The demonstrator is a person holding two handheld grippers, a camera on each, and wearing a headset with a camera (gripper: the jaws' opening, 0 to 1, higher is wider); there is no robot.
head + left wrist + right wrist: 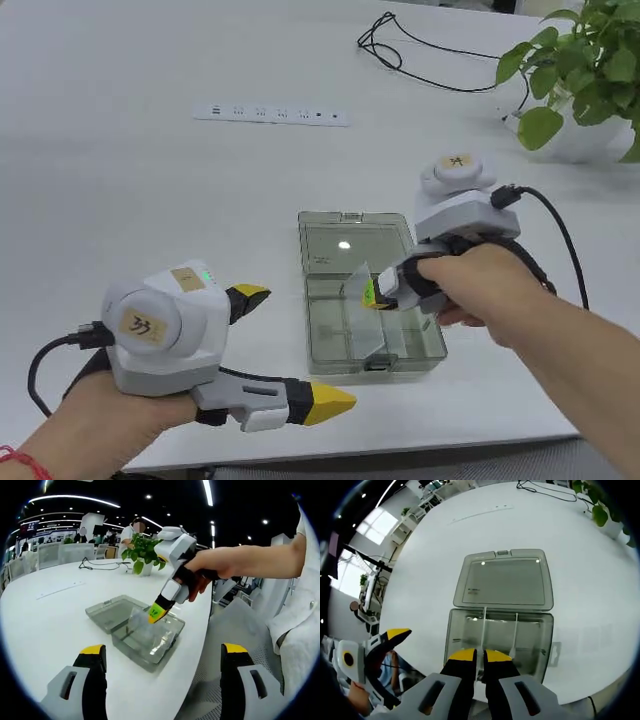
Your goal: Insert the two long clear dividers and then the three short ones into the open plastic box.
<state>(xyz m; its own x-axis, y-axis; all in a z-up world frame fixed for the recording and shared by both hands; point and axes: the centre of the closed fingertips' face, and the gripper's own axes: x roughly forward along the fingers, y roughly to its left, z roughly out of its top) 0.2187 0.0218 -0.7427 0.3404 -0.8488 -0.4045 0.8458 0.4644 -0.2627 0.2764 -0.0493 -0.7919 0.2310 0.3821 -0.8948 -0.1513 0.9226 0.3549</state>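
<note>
clear divider [366,328] pinched in right gripper [371,293] over box [311,335] | left gripper [297,347] spread, apart

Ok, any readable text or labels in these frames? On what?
"33", handwritten, probably: left sticker, on left gripper.
Right sticker, on right gripper: handwritten, too blurred.
Green tag at right gripper's tip: too small.
Power strip: marks unreadable.
Box: none seen.
</note>
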